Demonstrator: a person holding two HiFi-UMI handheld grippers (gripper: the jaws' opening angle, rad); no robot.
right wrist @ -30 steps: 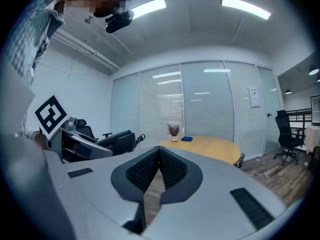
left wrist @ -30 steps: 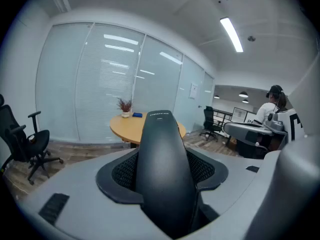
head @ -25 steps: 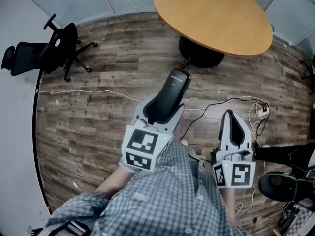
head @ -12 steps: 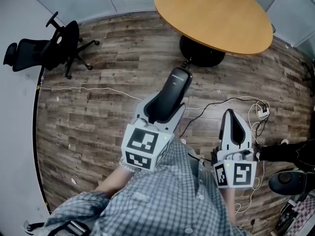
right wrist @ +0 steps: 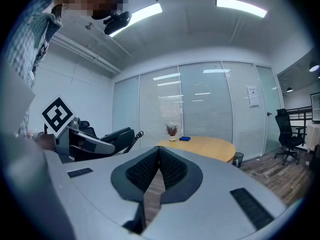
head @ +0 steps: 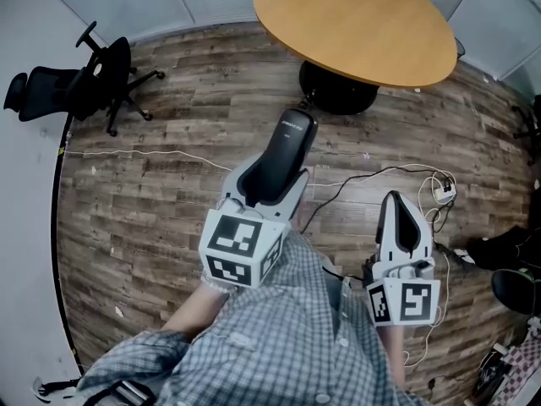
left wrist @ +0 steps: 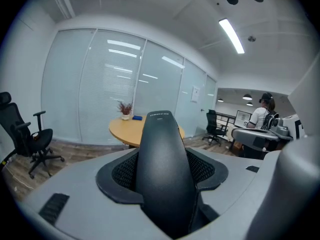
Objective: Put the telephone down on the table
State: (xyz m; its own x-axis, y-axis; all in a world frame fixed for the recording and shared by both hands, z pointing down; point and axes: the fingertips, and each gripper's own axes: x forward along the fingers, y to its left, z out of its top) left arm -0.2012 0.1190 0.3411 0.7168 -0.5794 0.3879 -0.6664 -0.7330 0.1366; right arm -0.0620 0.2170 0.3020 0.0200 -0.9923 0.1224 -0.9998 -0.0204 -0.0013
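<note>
The black telephone handset (head: 286, 152) juts out between the jaws of my left gripper (head: 269, 184), which is shut on it above the wooden floor. In the left gripper view the telephone (left wrist: 161, 159) fills the gap between the black pads and points at the round wooden table (left wrist: 125, 128). The table (head: 363, 25) lies ahead, at the top of the head view. My right gripper (head: 399, 214) hangs lower right with its pads together and nothing in them. The right gripper view shows the telephone (right wrist: 116, 136) with its coiled cord at the left, and the right gripper (right wrist: 159, 158) shut.
A black office chair (head: 78, 90) stands at the far left by the wall. Cables and a power strip (head: 445, 192) lie on the floor at the right. On the table stand a small plant (right wrist: 172, 130) and a blue thing (right wrist: 185, 138). A person (left wrist: 262, 115) stands far right.
The left gripper with the telephone has shifted a little up and left in the head view, towards the table's base. The right gripper has stayed shut and empty.
</note>
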